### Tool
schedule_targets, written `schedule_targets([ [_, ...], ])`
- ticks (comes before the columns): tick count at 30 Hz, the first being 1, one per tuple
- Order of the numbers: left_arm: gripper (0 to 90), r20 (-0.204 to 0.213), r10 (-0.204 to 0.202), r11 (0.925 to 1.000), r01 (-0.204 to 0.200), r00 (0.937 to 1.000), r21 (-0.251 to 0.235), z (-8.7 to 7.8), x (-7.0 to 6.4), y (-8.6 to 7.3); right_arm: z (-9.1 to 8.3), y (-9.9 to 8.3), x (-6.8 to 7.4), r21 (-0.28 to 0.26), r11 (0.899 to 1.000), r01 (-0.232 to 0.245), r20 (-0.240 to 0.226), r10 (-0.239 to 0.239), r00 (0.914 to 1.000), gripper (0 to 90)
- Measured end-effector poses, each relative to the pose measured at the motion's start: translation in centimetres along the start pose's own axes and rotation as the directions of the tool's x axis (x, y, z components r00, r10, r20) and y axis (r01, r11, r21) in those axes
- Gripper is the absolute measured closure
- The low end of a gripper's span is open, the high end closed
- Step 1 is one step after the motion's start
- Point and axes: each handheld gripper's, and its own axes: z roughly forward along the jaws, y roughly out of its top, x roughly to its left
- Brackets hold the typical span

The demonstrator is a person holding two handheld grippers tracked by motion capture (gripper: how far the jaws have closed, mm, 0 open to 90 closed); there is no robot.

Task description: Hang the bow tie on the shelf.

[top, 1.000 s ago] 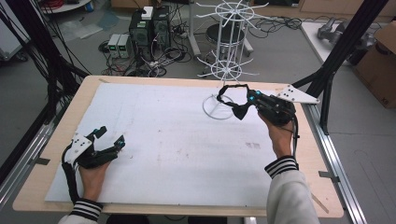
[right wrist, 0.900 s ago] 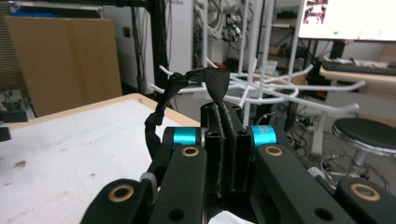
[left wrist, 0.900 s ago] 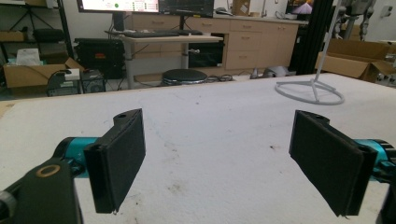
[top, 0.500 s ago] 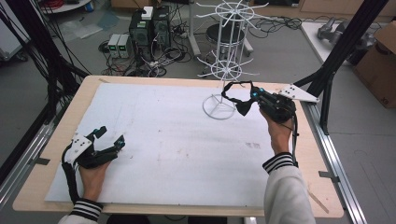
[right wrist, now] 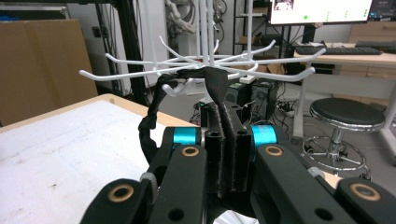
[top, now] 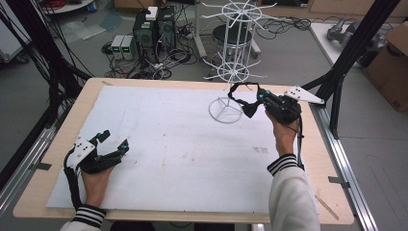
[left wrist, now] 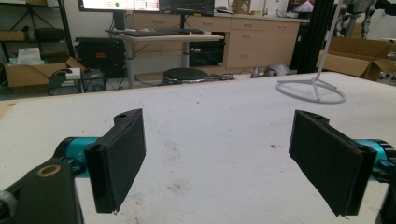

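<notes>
Black strap (right wrist: 219, 100) is pinched in the right claw (right wrist: 227, 154), looped at the white wire rack's (right wrist: 205, 65) hooks, left claw (left wrist: 229, 158) is held wide open, rested low on the tabletop (top: 183, 144).

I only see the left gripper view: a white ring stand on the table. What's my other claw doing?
Observer: The right claw is shut on a black strap.
Operator: Where does the strap go?
Observer: It rises from the claw to the lower hooks of a white wire rack.
Operator: Is that my ring thing?
Observer: Yes, the ring is the rack's base; two tiers of hooks stand above it.
</notes>
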Motion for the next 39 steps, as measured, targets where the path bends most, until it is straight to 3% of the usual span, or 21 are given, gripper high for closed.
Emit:
schedule_targets([
  [21,18.9,0.003,-0.002,1.0,0.002,1.0,0.001,0.0,0.0,0.0,1.8,-1.2,-0.2,0.047,0.999,-0.021,0.032,0.019,0.9993,85.6],
  [26,19.0,0.002,0.0,1.0,0.0,1.0,0.002,0.0,0.0,0.0,2.0,-1.4,-0.1,0.074,0.997,-0.007,0.026,0.005,0.9997,78.9],
  [31,18.9,0.002,-0.001,1.0,0.001,1.0,0.002,0.0,0.0,0.0,2.4,-1.6,0.1,0.117,0.993,0.029,0.037,-0.034,0.9987,57.7],
  [33,19.0,0.002,-0.001,1.0,0.001,1.0,0.001,0.0,0.1,0.0,2.6,-1.7,0.2,0.151,0.988,0.042,0.049,-0.05,0.9976,37.9],
  [36,18.9,0.001,-0.001,1.0,0.001,1.0,0.001,0.0,0.0,0.0,2.8,-2.0,0.5,0.228,0.971,0.068,0.078,-0.088,0.993,8.8],
  [38,18.9,0.001,-0.002,1.0,0.002,1.0,0.001,0.0,0.0,0.0,2.7,-1.9,0.9,0.261,0.961,0.089,0.086,-0.115,0.9897,5.0],
  [39,18.9,0.001,-0.002,1.0,0.002,1.0,0.001,0.0,0.1,0.0,2.6,-1.8,1.1,0.26,0.961,0.092,0.09,-0.119,0.9889,0.5],
])
